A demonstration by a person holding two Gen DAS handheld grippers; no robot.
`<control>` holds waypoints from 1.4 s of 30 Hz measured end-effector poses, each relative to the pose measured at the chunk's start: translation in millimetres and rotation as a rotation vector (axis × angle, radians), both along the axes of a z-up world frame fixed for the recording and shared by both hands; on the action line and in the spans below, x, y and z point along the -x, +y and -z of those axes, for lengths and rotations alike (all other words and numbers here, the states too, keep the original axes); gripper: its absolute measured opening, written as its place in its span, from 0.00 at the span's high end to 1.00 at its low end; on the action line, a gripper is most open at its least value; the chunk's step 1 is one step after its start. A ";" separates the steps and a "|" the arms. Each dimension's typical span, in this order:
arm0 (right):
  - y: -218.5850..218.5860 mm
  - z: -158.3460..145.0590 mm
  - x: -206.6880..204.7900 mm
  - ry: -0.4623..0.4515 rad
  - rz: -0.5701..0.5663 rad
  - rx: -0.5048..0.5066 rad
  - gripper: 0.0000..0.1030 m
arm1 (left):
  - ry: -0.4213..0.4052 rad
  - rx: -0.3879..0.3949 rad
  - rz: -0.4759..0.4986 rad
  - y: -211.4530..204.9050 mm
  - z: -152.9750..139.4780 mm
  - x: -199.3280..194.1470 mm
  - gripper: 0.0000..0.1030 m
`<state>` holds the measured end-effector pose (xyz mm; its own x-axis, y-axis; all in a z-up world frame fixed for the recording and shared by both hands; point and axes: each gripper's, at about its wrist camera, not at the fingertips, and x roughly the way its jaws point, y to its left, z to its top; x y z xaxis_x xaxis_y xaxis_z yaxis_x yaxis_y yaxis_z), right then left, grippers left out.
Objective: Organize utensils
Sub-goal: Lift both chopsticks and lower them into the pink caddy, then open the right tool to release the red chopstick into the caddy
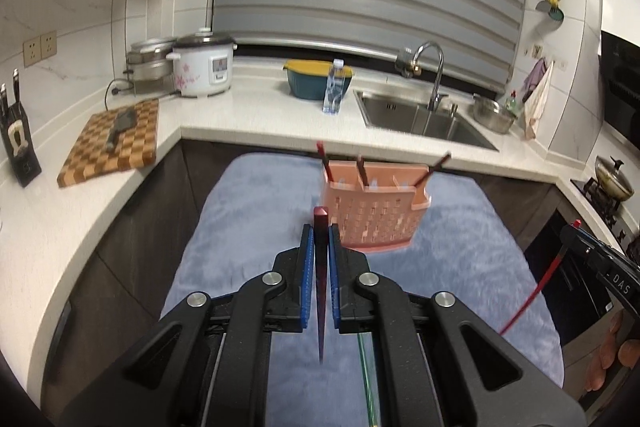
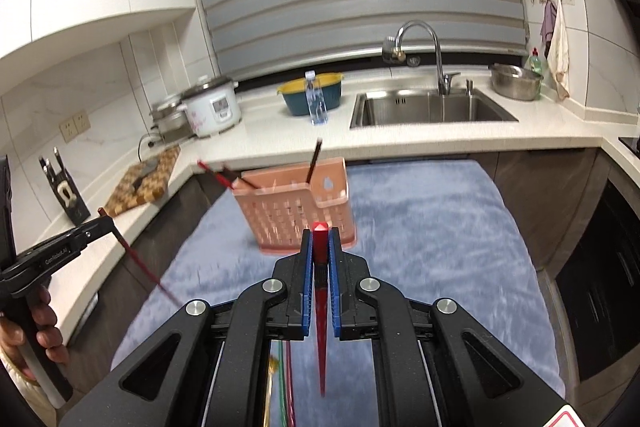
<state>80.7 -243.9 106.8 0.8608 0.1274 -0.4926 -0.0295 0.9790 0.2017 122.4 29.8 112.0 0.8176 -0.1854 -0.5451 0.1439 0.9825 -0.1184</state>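
Two hand-held grippers (image 1: 321,233) (image 2: 320,237) each carried one red chopstick (image 1: 321,287) (image 2: 321,307); three chopsticks (image 1: 362,169) stood in one pink basket (image 1: 372,215).

The left tool (image 1: 321,239) clamps a dark red chopstick (image 1: 321,291) before the pink basket (image 1: 374,215).

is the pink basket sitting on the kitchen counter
No, the pink basket stands on the blue cloth in front of the counter, with chopsticks sticking out of it.
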 end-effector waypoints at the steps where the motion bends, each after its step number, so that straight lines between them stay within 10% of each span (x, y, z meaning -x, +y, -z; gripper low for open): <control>1: -1.0 -4.9 -4.4 -0.011 0.000 -0.010 0.93 | -0.013 0.001 0.002 -1.3 -5.9 -3.8 0.93; 22: 5.3 -100.2 -106.2 -0.222 -0.027 -0.069 0.93 | -0.303 0.025 0.041 -28.6 -122.9 -99.7 0.93; 30: 17.0 -111.3 -158.0 -0.261 -0.040 -0.080 0.93 | -0.291 0.042 0.059 -38.2 -106.6 -147.3 0.93; 42: 28.7 -45.3 -212.5 -0.113 -0.039 -0.035 0.93 | -0.126 0.056 0.044 -40.6 -39.0 -192.1 0.93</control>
